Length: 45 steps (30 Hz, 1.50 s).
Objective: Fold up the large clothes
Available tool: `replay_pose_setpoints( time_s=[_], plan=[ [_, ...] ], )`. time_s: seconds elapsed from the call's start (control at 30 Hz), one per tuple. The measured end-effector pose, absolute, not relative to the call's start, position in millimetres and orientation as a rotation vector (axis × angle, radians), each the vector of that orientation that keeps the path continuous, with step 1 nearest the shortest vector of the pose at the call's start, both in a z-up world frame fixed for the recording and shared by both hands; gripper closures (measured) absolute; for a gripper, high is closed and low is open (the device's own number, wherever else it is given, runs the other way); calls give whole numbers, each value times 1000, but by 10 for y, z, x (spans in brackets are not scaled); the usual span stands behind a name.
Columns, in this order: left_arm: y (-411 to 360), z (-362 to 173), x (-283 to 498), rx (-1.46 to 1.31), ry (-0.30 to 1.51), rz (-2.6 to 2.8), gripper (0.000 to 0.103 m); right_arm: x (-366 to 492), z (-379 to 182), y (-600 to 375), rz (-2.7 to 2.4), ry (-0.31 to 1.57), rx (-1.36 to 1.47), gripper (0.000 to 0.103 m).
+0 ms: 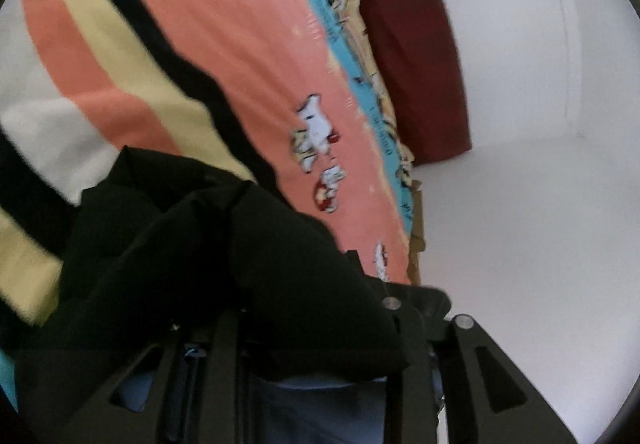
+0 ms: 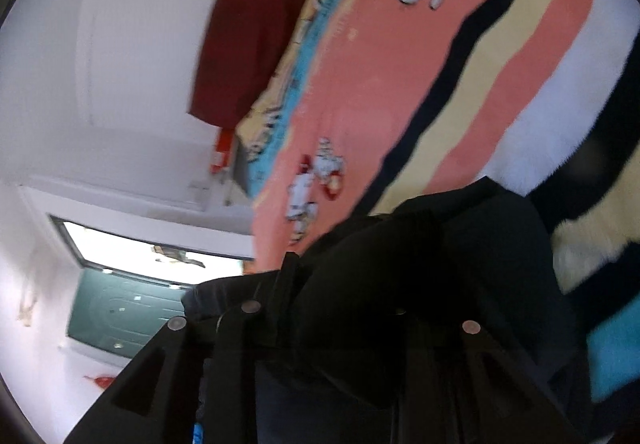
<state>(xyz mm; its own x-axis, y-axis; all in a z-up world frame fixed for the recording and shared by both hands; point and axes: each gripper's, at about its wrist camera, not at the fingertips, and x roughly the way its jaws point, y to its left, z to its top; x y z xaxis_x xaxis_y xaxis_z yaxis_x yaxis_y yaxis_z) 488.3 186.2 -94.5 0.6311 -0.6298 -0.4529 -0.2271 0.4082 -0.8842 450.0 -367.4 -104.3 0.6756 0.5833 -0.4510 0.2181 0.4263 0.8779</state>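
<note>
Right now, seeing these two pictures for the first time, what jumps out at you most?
The bright coral bedspread with its cartoon dogs fills the middle of both views, with a dark red pillow at its edge against the white wall. In front, a bulky black garment is bunched over the left tool and likewise over the right tool, hiding their tips.

One black garment, bunched. Two grippers: left gripper, right gripper. One striped cartoon-print bedspread. One dark red pillow. One window. One white wall.
</note>
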Motion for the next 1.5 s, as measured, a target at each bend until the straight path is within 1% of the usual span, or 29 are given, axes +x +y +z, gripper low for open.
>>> replay_pose_setpoints(
  time_s=[0.13,0.2,0.3,0.33,0.37,0.4,0.47,0.53,0.67,0.77,0.87,0.93,1.0,1.13,1.27,1.4,1.5],
  plan=[
    [1847,-1262,5024,-1186,888,-323,77,4669,-1300,-3635,271,842,1162,79],
    [1843,-1284,5033,-1187,885,-329,77,4726,-1370,-3622,286,840,1162,79],
    [1870,-1221,4968,-1203,886,-338,74,4712,-1394,-3679,321,829,1193,73],
    [1867,-1184,4897,-1210,884,-344,71,4703,-1392,-3696,332,824,1201,69],
    [1879,-1158,4874,-1222,881,-351,66,4696,-1384,-3713,345,815,1204,60],
    [1895,-1125,4866,-1238,874,-358,64,4670,-1359,-3728,365,801,1205,54],
    [1950,-1031,4833,-1270,845,-368,53,4638,-1299,-3734,380,781,1204,25],
    [2010,-913,4810,-1291,808,-364,49,4626,-1203,-3742,372,771,1178,18],
    [2166,-664,4715,-1289,768,-339,48,4576,-1056,-3831,346,762,1149,16],
    [2252,-387,4512,-1200,730,-275,48,4419,-889,-3921,307,723,1113,16],
    [2113,-68,4363,-999,755,-216,48,4305,-668,-3839,292,705,1014,16],
    [1837,123,4308,-822,793,-203,48,4252,-498,-3667,302,715,910,16],
    [1580,190,4251,-719,825,-227,48,4190,-320,-3422,315,735,778,16],
    [914,117,4334,-561,912,-292,48,4185,-137,-2870,329,780,555,16],
    [424,-94,4537,-419,958,-290,48,4224,-153,-2431,326,819,353,16],
    [260,-241,4842,-363,1000,-243,48,4450,-340,-2134,303,883,193,16],
    [219,-314,5134,-309,1039,-196,48,4643,-443,-2060,268,909,134,15]
  ],
)
